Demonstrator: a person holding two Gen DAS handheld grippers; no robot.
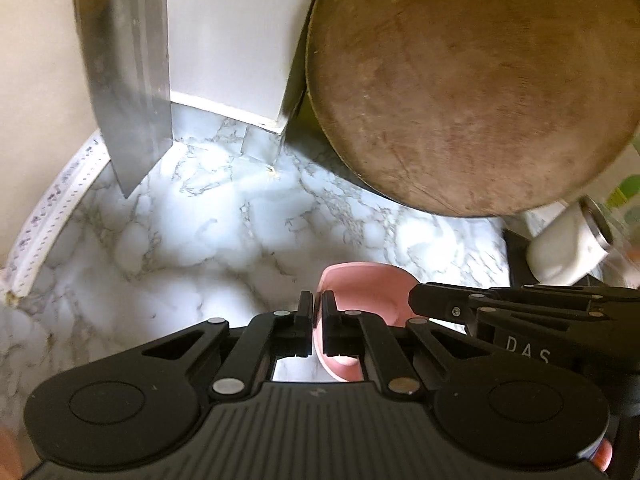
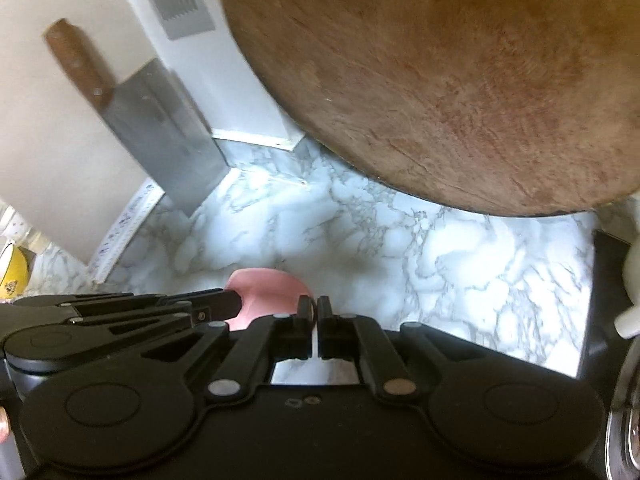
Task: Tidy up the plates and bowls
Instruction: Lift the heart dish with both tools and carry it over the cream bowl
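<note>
You have the pink bowl [image 1: 362, 296] held between both tools: your left hand-held gripper [image 1: 316, 304] is pinched tight on one side of its rim, and your right hand-held gripper [image 2: 314, 308] is pinched on the opposite side. The bowl sits low in the middle of each frame, apparently above the marble table [image 1: 192, 232] rather than resting on it, though the contact underneath is hidden. Judging from that, you are mid-carry with one dish; no stack, rack or other plate shows in either view, so where it belongs and how much sorting is left cannot be read here.

The left wrist view shows the bowl's hollow and the right tool's arm coming in from the right edge, plus a white cup-like item [image 1: 568, 240] at the right. The right wrist view shows only the bowl's outer side, but it adds the cleaver's [image 2: 160, 132] wooden handle at upper left and a yellow dish [image 2: 14, 272] at the far left edge. Both show the round wooden board [image 1: 472, 84] leaning in the upper right.
</note>
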